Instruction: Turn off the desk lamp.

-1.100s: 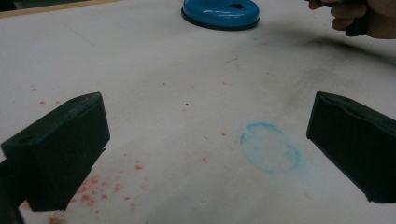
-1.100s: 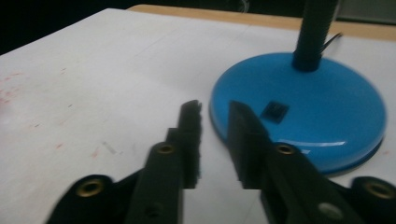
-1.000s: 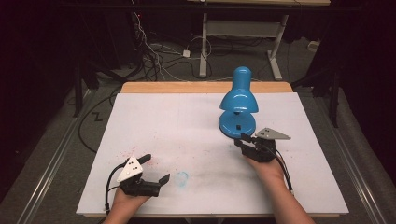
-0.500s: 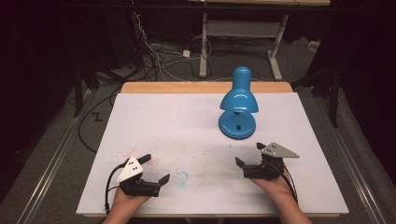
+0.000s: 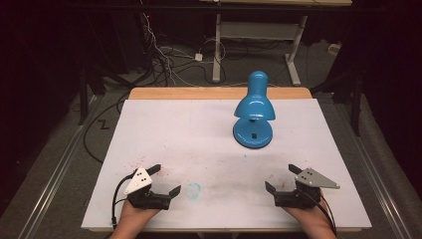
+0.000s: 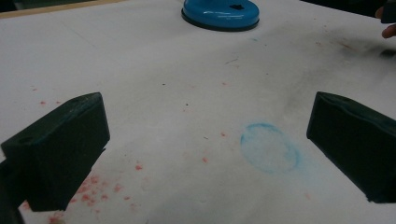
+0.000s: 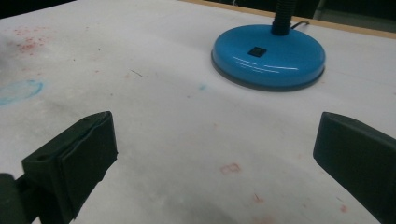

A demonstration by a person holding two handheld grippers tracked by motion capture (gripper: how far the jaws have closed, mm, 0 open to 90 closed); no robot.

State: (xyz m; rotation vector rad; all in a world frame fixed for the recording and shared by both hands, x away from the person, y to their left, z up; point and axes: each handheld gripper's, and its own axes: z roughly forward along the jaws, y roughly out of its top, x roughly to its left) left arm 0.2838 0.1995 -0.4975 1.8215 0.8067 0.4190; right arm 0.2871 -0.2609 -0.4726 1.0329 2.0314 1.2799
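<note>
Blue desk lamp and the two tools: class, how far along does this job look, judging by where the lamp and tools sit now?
Looks done: the blue desk lamp stands upright on the white table, with nothing gripping it. In hand: nothing; the right tool sits open near the front edge, its jaws having just opened, empty. The left tool rests open beside a blue ring stain. Left: seemingly nothing, though that is a guess.

The lamp [image 5: 254, 117] stands on the counter [image 5: 174, 129]. My right tool [image 5: 281, 179] sits before it, well apart. My left tool [image 5: 164, 180] lies far to its left.
</note>
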